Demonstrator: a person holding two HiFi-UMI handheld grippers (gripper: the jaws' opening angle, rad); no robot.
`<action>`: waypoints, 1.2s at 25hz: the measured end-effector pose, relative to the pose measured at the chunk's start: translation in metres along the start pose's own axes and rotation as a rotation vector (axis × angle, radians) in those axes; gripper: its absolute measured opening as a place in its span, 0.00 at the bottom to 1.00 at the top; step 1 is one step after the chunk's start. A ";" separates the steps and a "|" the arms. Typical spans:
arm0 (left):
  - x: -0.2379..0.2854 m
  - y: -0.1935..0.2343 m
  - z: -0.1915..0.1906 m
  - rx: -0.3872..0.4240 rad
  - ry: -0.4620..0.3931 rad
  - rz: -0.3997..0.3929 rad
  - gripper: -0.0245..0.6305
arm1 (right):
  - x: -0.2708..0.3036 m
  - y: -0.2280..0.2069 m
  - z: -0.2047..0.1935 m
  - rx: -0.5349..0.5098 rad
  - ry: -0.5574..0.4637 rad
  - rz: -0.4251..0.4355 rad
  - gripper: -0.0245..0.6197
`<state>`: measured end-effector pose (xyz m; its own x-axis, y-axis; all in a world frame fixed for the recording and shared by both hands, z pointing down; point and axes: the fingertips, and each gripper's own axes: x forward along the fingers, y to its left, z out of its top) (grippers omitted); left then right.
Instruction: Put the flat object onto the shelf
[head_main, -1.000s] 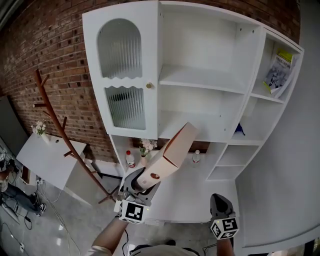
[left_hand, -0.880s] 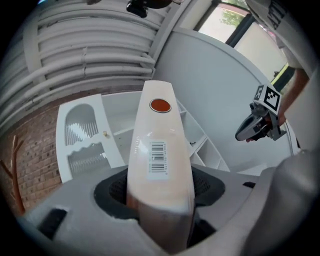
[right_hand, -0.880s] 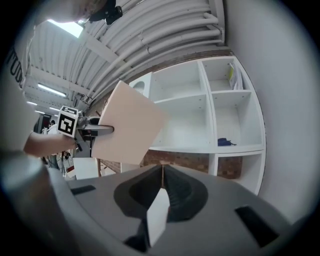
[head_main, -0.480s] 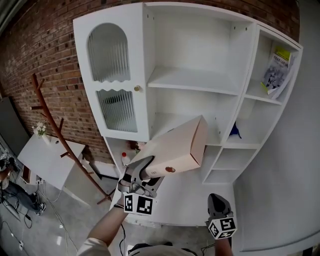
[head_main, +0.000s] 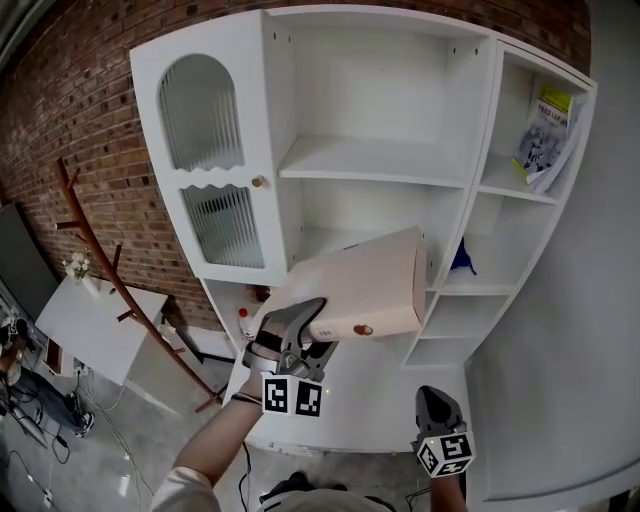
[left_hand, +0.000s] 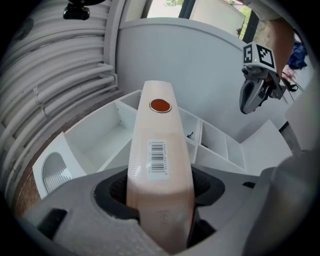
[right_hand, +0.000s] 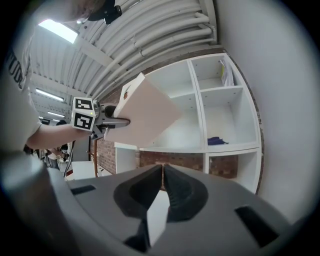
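**Box rolled flat and lifted to the shelf mouth**

My left gripper (head_main: 300, 338) is clamped on the near end of the flat box (head_main: 365, 285), with the jaws spread wide across its thickness. A second ago the box stood steeply on edge and lower over the bench (head_main: 370, 390). Since then I have rolled it until its broad face lies almost level, and it has come up and forward. Its far end now hangs just in front of the lower open compartment of the white shelf unit (head_main: 370, 160), but it is not yet resting on any board. I judge the turning is done and what remains is to slide it in and set it down.

My right gripper (head_main: 438, 398) sits low and off to the right of the left one, well apart from the box. Its jaws are together with nothing between them.

Ahead of the box both middle compartments look bare. Beyond its right end a partition rises, with a blue thing (head_main: 461, 258) in the narrow column behind it and a booklet (head_main: 540, 140) higher up. Left of my left gripper is the ribbed-glass door (head_main: 222, 220). The box looks wide, so its corners could catch the partition or the door frame.
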<state>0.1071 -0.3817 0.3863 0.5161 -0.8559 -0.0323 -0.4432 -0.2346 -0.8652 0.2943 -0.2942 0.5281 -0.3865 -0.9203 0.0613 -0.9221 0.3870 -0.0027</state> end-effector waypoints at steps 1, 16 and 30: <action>0.004 -0.002 0.000 0.020 0.003 -0.008 0.48 | 0.000 -0.001 0.000 0.002 -0.001 -0.004 0.09; 0.080 -0.035 -0.034 0.290 0.144 -0.097 0.48 | 0.012 -0.016 0.009 0.019 -0.014 -0.100 0.09; 0.135 -0.061 -0.074 0.438 0.245 -0.170 0.50 | 0.023 -0.030 0.011 0.028 -0.002 -0.154 0.09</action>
<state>0.1492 -0.5169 0.4721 0.3448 -0.9172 0.1996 0.0066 -0.2103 -0.9776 0.3131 -0.3275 0.5187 -0.2407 -0.9687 0.0611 -0.9706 0.2398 -0.0210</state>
